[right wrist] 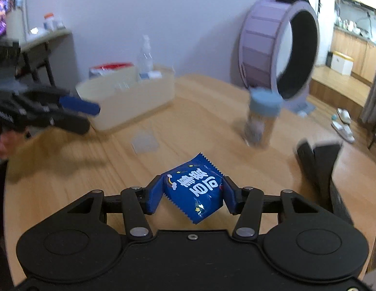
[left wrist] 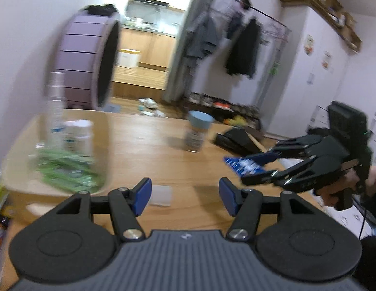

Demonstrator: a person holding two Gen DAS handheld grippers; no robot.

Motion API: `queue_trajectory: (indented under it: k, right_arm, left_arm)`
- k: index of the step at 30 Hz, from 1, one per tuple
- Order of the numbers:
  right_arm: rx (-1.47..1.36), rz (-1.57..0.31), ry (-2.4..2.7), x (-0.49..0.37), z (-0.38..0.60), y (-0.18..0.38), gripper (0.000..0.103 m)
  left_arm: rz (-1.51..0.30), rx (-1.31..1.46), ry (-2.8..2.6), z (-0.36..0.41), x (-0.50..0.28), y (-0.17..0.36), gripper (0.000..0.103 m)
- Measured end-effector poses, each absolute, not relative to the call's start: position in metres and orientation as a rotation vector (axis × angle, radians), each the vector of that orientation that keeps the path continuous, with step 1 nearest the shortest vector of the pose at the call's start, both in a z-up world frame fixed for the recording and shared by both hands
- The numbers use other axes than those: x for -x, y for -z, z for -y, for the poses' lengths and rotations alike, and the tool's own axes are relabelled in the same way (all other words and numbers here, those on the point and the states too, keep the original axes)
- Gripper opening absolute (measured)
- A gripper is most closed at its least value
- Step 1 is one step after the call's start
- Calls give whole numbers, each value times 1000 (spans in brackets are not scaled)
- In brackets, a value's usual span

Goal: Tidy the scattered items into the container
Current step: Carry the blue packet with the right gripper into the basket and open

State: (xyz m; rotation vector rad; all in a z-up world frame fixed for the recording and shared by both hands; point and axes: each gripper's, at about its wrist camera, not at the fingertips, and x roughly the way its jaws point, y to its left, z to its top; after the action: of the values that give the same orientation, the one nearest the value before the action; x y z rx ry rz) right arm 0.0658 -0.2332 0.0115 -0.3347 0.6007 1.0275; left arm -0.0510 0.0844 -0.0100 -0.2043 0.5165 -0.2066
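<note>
1. Wooden table (right wrist: 188,126) fills the lower half of both views; everything below sits on or above it.
2. Lilac wheel (right wrist: 277,55), standing upright behind the table, lies at one o'clock in the right wrist view and at eleven o'clock in the left wrist view.
3. Cream container (right wrist: 129,101) rests on the table at ten o'clock in the right wrist view; a clear bottle (right wrist: 145,53) stands upright inside it, and the left wrist view shows green packets (left wrist: 66,169) in it too, blurred.
4. Right gripper (right wrist: 192,192) has its blue pads clamped on either side of a blue snack packet (right wrist: 195,189), held tilted above the table; in the left wrist view the pair appears at three o'clock, well apart from the container.
5. Left gripper (left wrist: 185,196) has its fingers spread apart with nothing between them; the container is at nine o'clock from it.
6. Jar with a blue lid (right wrist: 260,118) stands upright on the table at one o'clock in the right wrist view.
7. Small translucent flat piece (right wrist: 145,141) lies on the table near the container, at eleven o'clock from the held packet.
</note>
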Motion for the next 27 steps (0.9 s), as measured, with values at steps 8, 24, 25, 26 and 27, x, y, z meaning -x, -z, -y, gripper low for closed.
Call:
queue_trajectory:
  k: [8, 24, 25, 26, 27]
  right_arm:
    - [351, -503, -1177, -53, 159, -49, 51]
    - [408, -560, -1240, -41, 27, -31, 57]
    - [412, -565, -1234, -42, 23, -29, 59]
    - [416, -567, -1231, -42, 21, -27, 63]
    - [421, -566, -1230, -41, 20, -26, 67]
  left_arm:
    - [-500, 236, -18, -131, 94, -5, 61]
    - [-442, 288, -50, -172, 134, -22, 61]
    - [-442, 291, -51, -174, 134, -22, 61]
    - [-442, 294, -53, -174, 135, -22, 61]
    - [-441, 298, -55, -175, 135, -22, 61]
